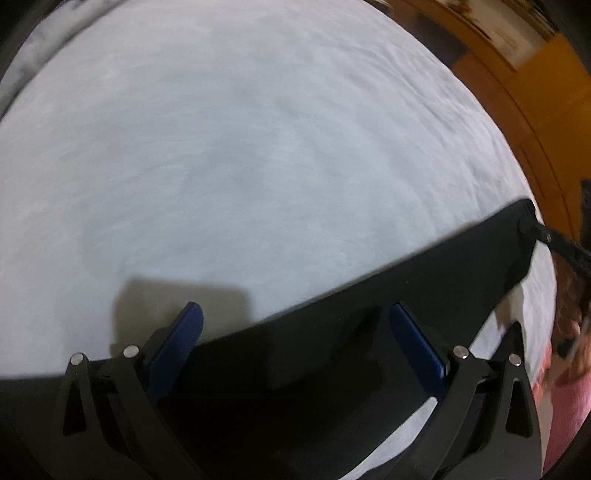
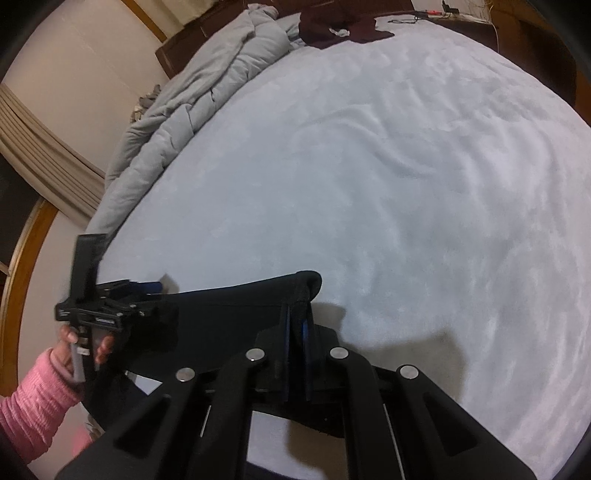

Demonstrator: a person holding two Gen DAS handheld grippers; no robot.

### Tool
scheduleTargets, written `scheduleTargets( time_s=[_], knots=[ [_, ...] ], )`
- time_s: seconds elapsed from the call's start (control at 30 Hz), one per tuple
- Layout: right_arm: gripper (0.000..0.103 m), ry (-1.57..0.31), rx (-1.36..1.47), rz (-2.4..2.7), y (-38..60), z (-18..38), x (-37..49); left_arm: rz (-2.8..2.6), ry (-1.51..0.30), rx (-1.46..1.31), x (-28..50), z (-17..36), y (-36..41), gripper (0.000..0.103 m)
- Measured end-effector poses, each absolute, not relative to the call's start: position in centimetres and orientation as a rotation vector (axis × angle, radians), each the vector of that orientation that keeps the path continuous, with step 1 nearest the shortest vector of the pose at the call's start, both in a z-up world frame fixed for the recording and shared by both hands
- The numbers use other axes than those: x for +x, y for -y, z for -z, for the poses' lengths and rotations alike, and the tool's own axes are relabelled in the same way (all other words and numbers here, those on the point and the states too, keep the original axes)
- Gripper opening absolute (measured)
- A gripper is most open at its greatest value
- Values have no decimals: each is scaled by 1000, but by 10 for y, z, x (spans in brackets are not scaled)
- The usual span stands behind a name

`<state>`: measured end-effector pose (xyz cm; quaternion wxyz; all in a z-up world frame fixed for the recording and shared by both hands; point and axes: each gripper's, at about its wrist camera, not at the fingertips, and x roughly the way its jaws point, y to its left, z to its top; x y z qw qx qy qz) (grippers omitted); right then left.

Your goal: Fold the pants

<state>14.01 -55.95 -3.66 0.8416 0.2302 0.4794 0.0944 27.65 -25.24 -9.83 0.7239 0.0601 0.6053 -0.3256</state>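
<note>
Black pants [image 1: 332,332] lie across the near edge of a pale blue bed sheet [image 1: 240,166]. My left gripper [image 1: 295,317] is open, its blue pads [image 1: 184,332] spread wide above the pants' upper edge. My right gripper [image 2: 297,325] is shut on the corner of the pants [image 2: 236,314], the cloth pinched between its blue pads. In the left wrist view the right gripper [image 1: 532,230] shows at the pants' far right corner. In the right wrist view the left gripper [image 2: 110,306] sits at the pants' left end, held by a hand in a pink sleeve [image 2: 33,406].
A grey duvet [image 2: 192,99] is bunched along the bed's far left side. A dark red garment [image 2: 332,26] lies at the head of the bed. A wooden frame [image 1: 517,110] borders the bed on the right. The pale sheet [image 2: 406,184] stretches beyond the pants.
</note>
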Motion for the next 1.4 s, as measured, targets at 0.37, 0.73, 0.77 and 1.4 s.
scheduleTargets(
  time_s=[0.37, 0.73, 0.77, 1.4],
  knots=[
    [5, -1027, 526, -188, 564, 44, 137, 814, -1374, 249, 266, 105, 258, 32],
    [5, -976, 495, -168, 555, 22, 112, 756, -1124, 287, 202, 41, 239, 6],
    [5, -968, 485, -167, 554, 19, 107, 748, -1101, 292, 191, 35, 234, 6],
    [32, -1010, 284, -117, 492, 33, -13, 646, -1046, 459, 12, 69, 210, 6]
  ],
)
